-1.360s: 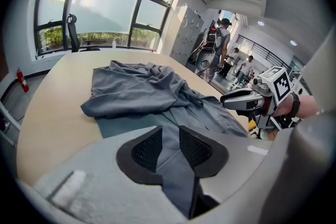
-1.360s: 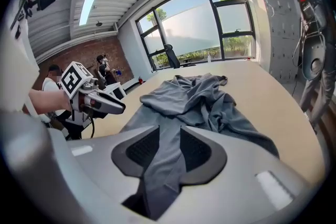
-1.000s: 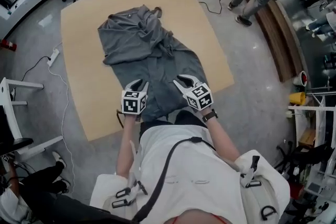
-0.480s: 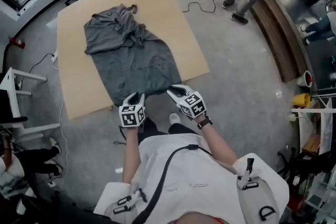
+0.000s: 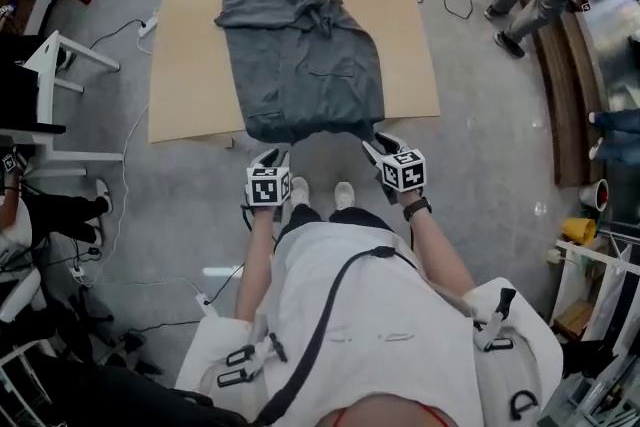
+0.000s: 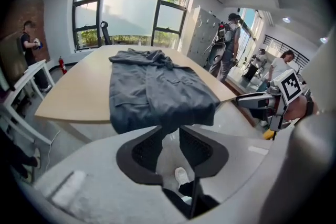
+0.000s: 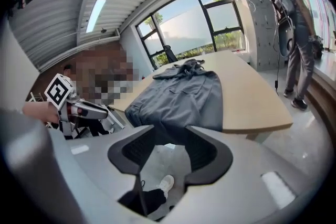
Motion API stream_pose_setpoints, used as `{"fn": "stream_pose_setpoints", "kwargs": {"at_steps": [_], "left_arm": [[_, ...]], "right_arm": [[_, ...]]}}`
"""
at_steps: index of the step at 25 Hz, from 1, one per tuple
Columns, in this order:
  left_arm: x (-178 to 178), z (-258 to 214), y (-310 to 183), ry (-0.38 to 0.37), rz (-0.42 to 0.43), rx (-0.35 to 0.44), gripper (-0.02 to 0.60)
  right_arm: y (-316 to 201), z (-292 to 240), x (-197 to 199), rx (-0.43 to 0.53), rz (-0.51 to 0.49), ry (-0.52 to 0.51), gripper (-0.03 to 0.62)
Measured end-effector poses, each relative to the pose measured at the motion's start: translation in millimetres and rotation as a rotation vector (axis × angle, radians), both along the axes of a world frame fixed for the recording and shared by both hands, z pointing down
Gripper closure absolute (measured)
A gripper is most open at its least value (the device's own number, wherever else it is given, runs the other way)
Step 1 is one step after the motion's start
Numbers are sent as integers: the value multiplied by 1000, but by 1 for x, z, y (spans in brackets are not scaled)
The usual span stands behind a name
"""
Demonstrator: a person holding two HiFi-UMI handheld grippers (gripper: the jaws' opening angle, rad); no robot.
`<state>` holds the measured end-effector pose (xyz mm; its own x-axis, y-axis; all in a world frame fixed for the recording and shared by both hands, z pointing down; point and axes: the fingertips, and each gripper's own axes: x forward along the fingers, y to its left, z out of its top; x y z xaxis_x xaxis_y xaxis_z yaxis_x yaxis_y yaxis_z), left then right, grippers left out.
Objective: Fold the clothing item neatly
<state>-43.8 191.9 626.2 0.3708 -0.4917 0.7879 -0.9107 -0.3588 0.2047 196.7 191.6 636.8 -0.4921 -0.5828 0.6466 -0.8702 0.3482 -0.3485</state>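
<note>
Head view, pre-fold: left hand-held gripper [image 5: 272, 156] half-open, right hand-held gripper [image 5: 378, 144] opening, both empty; we should next grasp the hem of the garment [image 5: 300, 55].

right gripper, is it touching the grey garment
Cannot tell. In the right gripper view the hem of the grey garment meets the opening jaw tips of the right gripper, with no clear gap or contact; only floor shows between the jaws.

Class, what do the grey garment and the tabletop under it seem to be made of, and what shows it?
Grey garment: soft matte cloth, perhaps cotton; it wrinkles and droops over the table edge. Tabletop: pale wood or wood-look laminate, smooth and even; which one is unclear.
</note>
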Motion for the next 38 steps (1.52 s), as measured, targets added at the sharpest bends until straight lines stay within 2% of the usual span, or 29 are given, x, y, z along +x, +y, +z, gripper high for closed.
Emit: {"fn": "stream_pose_setpoints", "kwargs": {"at_steps": [4, 7, 10, 14, 17, 20, 23, 26, 27, 28, 30, 32, 33, 34, 38], "left_arm": [[-44, 49, 14, -22, -98, -92, 471], [-69, 70, 15, -17, -141, -115, 465], [-79, 90, 14, 7, -151, -137, 390], [-78, 117, 4, 20, -78, -169, 300], [-81, 142, -17, -14, -25, -183, 273], [-85, 168, -27, -17, -45, -173, 273], [-82, 180, -53, 44, -68, -103, 273], [-64, 182, -63, 125, -6, -66, 276], [-54, 180, -64, 156, 35, -69, 278], [-43, 177, -63, 190, 75, -79, 283], [-23, 168, -56, 242, 120, -106, 375], [-11, 159, -44, 259, 119, -118, 548], [-6, 154, -37, 274, 115, -123, 549], [-1, 147, -30, 302, 112, -127, 551], [7, 114, -9, 425, 78, -129, 552]], "right_arm": [[7, 44, 14, -95, 81, 28, 398], [10, 69, 9, -132, 99, 26, 312], [9, 88, 0, -148, 98, 1, 186], [3, 115, -5, -173, 103, -10, 104], [-15, 134, -13, -180, 88, -7, 71], [-17, 151, -17, -188, 82, -5, 65], [-31, 165, -18, -164, 71, -23, 65], [-43, 171, -34, -123, 28, -58, 66], [-50, 169, -41, -103, 30, -85, 73], [-57, 164, -48, -85, 40, -118, 114], [-62, 152, -58, -68, 52, -176, 233], [-53, 140, -67, -81, 26, -208, 441], [-46, 135, -73, -90, 5, -223, 553], [-39, 130, -79, -94, -17, -237, 576], [-16, 101, -91, -86, -59, -275, 576]]}}
